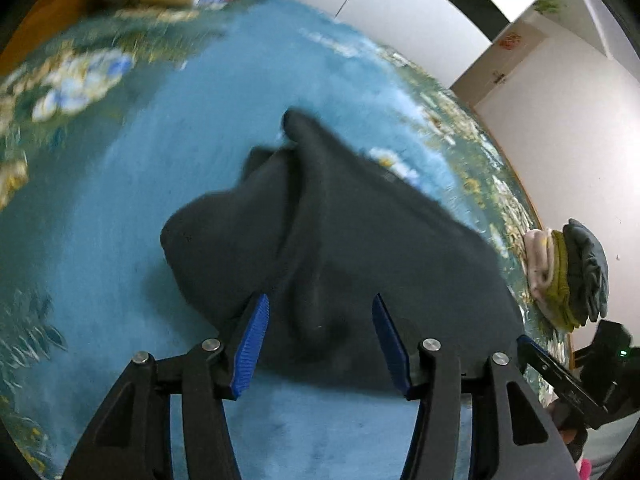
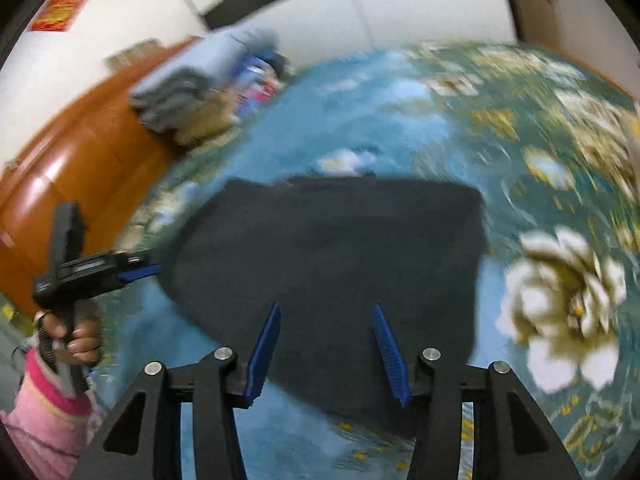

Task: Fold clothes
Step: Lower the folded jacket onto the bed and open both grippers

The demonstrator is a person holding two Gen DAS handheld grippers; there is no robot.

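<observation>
Dark grey garment (image 1: 340,248) sits under both your grippers, spread on the blue floral bedspread (image 1: 132,184). Your left gripper (image 1: 320,344) has its blue pads apart, hovering over the near edge of the cloth with nothing pinched between them. Same deal on the right gripper (image 2: 326,350): pads standing apart above the near edge of the garment, not clamped on anything. From the right wrist view the garment looks folded into a rough rectangle, while the left side shows a bunched ridge running up the middle. Your left hand (image 2: 76,336), in a pink sleeve (image 2: 44,408), grips its handle off the garment's left edge. Folded clothes (image 1: 568,272) are stacked at the bedspread's right edge, and another blurry stack (image 2: 204,84) sits at the far left corner by the wooden headboard (image 2: 72,168).
</observation>
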